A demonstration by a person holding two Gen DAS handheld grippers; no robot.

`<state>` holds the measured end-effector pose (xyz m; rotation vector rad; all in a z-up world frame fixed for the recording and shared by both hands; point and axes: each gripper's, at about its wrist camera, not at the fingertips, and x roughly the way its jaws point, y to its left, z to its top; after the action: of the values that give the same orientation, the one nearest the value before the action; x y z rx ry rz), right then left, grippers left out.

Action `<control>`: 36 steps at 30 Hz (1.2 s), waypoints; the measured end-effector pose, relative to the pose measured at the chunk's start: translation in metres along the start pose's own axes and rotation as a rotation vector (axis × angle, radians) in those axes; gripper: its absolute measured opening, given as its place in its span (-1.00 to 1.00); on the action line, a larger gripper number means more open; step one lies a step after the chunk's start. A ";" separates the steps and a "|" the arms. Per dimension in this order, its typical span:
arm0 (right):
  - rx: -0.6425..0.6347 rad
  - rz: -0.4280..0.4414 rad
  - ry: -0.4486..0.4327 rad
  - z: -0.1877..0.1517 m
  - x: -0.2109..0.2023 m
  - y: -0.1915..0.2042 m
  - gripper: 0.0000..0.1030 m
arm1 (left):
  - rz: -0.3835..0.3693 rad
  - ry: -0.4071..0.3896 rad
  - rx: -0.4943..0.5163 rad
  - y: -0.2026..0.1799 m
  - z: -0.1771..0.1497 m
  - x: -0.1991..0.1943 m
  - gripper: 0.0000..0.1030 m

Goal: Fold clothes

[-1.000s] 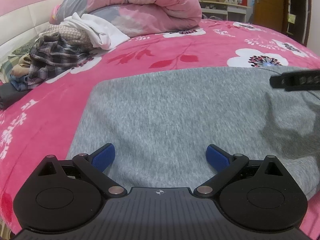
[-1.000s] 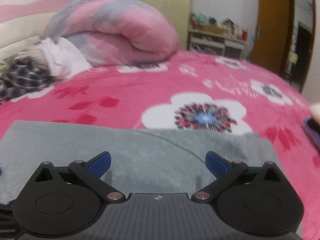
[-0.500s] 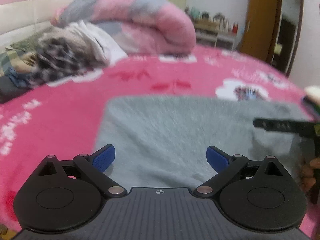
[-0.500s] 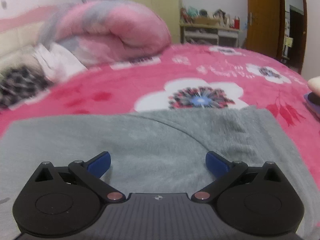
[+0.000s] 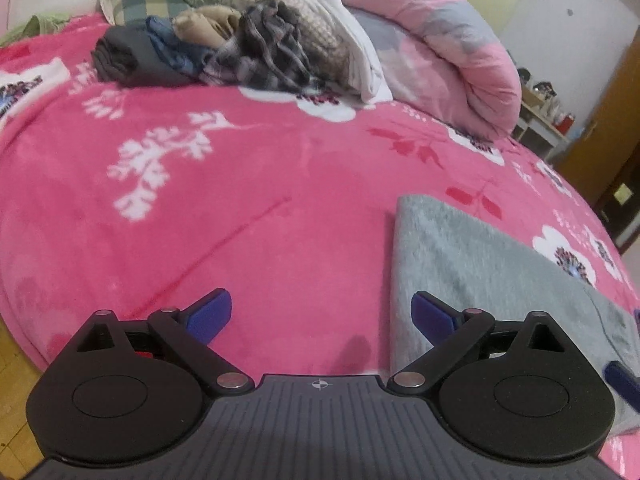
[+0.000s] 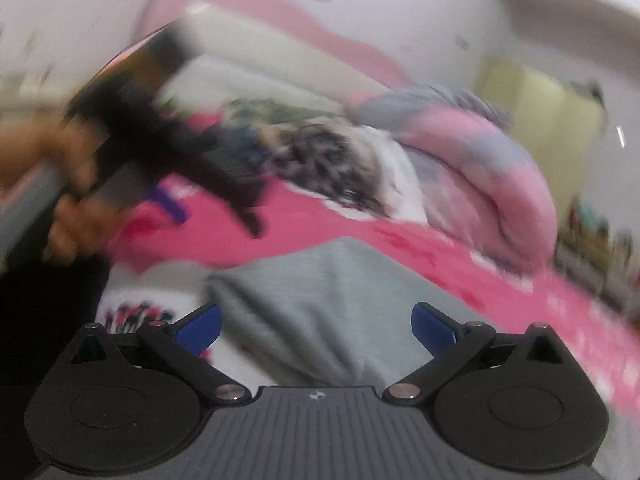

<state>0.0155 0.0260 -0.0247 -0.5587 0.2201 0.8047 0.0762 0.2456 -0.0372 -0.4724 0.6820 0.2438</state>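
Nearest, the left gripper (image 5: pixel 322 314) hangs over the pink bedspread (image 5: pixel 240 208) with its blue fingers wide apart and nothing between them. The folded grey garment (image 5: pixel 472 264) lies flat on the bedspread just to its right, one edge passing under the right finger. The right gripper (image 6: pixel 316 322), jaws likewise spread and empty, is over that same grey garment; its view is blurred. Farther back sits a heap of unfolded clothes (image 5: pixel 248 52), and to the right of the heap a rolled pink-and-grey quilt (image 5: pixel 440 48).
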 end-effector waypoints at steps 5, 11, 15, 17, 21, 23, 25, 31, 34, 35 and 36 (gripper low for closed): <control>-0.153 -0.016 0.000 0.015 0.025 0.051 1.00 | -0.002 0.000 -0.007 0.003 -0.004 0.000 0.89; -0.192 -0.059 0.052 0.021 0.057 0.067 0.97 | -0.045 0.008 -0.033 0.012 -0.002 -0.002 0.89; -0.207 -0.070 0.089 0.019 0.065 0.063 0.95 | -0.101 0.025 -0.077 0.019 0.006 0.001 0.89; -0.231 -0.092 0.102 0.017 0.063 0.060 0.94 | -0.144 0.047 -0.089 0.021 0.011 0.006 0.84; -0.277 -0.113 0.131 0.014 0.063 0.056 0.85 | -0.252 0.141 -0.065 0.013 0.022 0.026 0.64; -0.310 -0.117 0.143 0.012 0.064 0.056 0.80 | -0.258 0.172 -0.027 0.005 0.026 0.035 0.55; -0.343 -0.121 0.151 0.011 0.065 0.059 0.71 | -0.259 0.188 0.016 -0.003 0.030 0.043 0.44; -0.431 -0.141 0.160 0.013 0.075 0.072 0.65 | -0.296 0.243 -0.021 -0.006 0.048 0.073 0.00; -0.445 -0.143 0.169 0.017 0.085 0.072 0.55 | -0.308 0.257 -0.059 -0.008 0.057 0.088 -0.15; -0.448 -0.144 0.172 0.019 0.088 0.072 0.51 | -0.313 0.261 -0.071 -0.009 0.060 0.093 -0.18; -0.451 -0.145 0.176 0.020 0.091 0.072 0.48 | -0.314 0.264 -0.081 -0.010 0.062 0.098 -0.20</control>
<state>0.0237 0.1336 -0.0720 -1.0607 0.1567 0.6649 0.1876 0.2734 -0.0558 -0.6883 0.8453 -0.0898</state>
